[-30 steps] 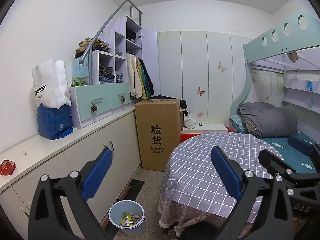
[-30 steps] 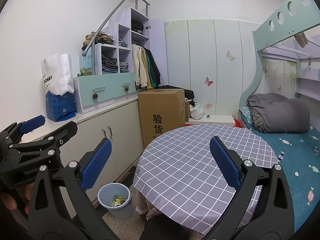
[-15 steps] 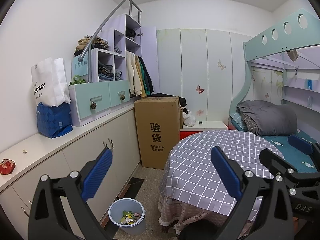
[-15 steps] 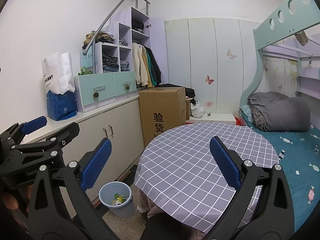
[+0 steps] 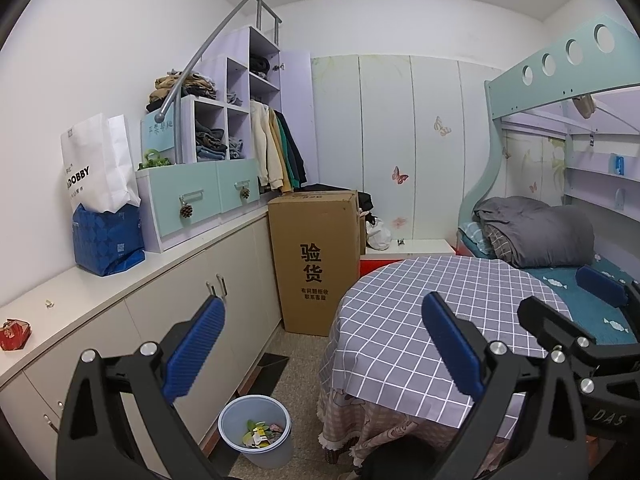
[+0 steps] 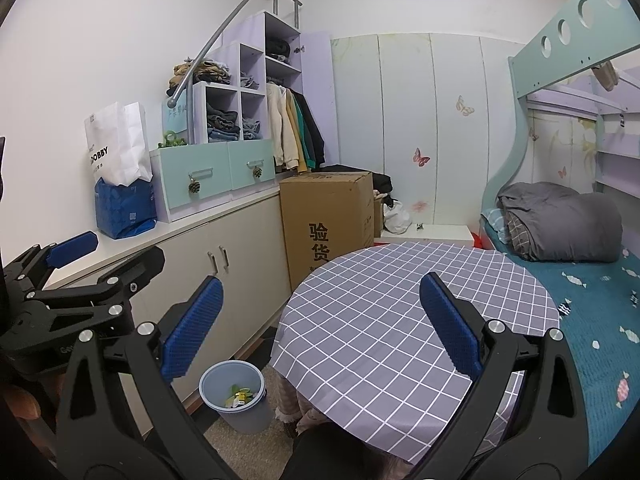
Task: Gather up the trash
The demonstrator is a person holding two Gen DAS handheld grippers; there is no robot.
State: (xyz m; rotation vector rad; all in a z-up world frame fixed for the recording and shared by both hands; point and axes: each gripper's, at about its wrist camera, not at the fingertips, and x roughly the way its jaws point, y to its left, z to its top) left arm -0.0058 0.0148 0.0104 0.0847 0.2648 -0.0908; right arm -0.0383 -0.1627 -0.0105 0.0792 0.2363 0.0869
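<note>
Bedroom table [image 6: 380,320] bare — both claws spread, empty; bin [image 5: 256,430] contents indistinct.

The round table [image 5: 420,320] carried a bare checked cloth. A narrow floor strip separated it from the cabinets [image 5: 192,320], blocked by the bin [image 5: 256,432] and cardboard box [image 5: 316,264].

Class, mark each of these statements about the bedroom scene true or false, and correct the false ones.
1. The waste bin stands on the floor beside the round table. True.
2. The waste bin is empty. False: scraps of trash lie in it.
3. Both hand-held grippers are shut on trash. False: the left hand-held gripper and the right hand-held gripper are open and hold nothing.
4. A tall cardboard box stands on the floor against the cabinets. True.
5. The white paper bag lies on the bed. False: it stands on the counter.
</note>
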